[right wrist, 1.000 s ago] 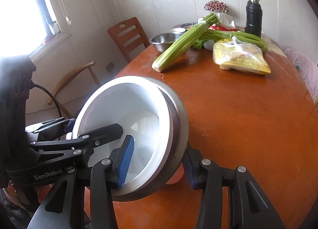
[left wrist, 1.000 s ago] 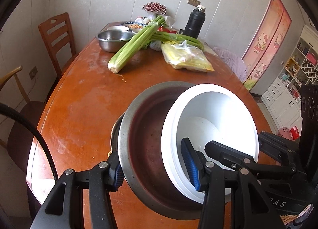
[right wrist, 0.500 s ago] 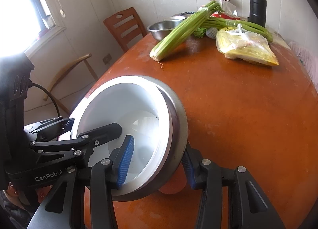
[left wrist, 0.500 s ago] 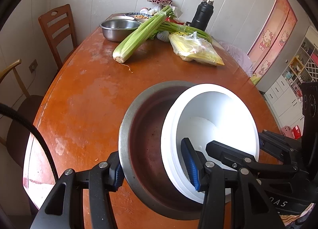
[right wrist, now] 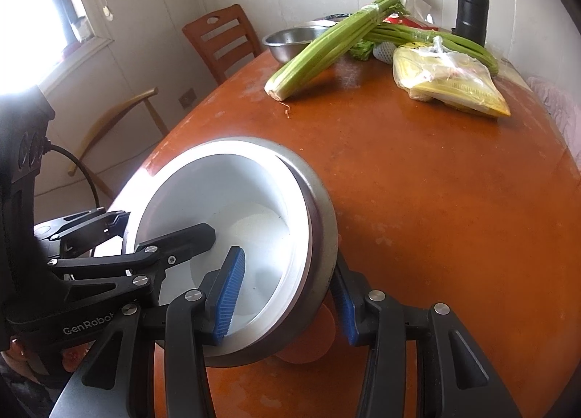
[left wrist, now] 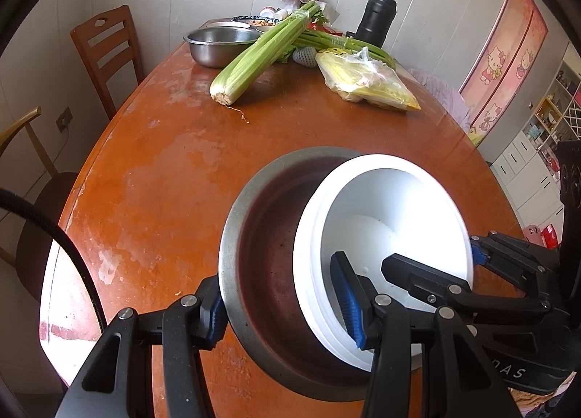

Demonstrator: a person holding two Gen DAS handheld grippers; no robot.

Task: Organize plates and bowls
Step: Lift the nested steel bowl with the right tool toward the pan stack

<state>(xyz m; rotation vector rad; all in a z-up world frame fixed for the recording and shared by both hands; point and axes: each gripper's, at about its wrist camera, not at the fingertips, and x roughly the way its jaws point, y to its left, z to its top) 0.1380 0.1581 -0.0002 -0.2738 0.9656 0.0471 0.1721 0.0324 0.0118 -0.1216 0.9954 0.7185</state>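
Note:
A steel bowl (left wrist: 261, 247) with white bowls (left wrist: 395, 207) nested inside it hangs tilted above the orange table (left wrist: 152, 178). My left gripper (left wrist: 281, 309) is shut on the near-left rim of the stack, one finger outside the steel wall, one inside the white bowl. My right gripper (right wrist: 287, 294) is shut on the opposite rim; the stack shows there as the steel bowl (right wrist: 323, 229) around the white bowl (right wrist: 232, 207). Each gripper shows in the other's view. A second steel bowl (left wrist: 221, 44) stands at the table's far end.
At the far end lie celery (left wrist: 261, 55), green stalks (left wrist: 341, 42), a bag of yellow food (left wrist: 366, 80), a black flask (left wrist: 376, 16) and small dishes. A wooden chair (left wrist: 105, 51) stands at the left. An orange disc (right wrist: 308, 341) lies under the stack.
Both grippers have carried the bowl stack up and back from the table; the far items look further off and higher in view. The grips have not changed.

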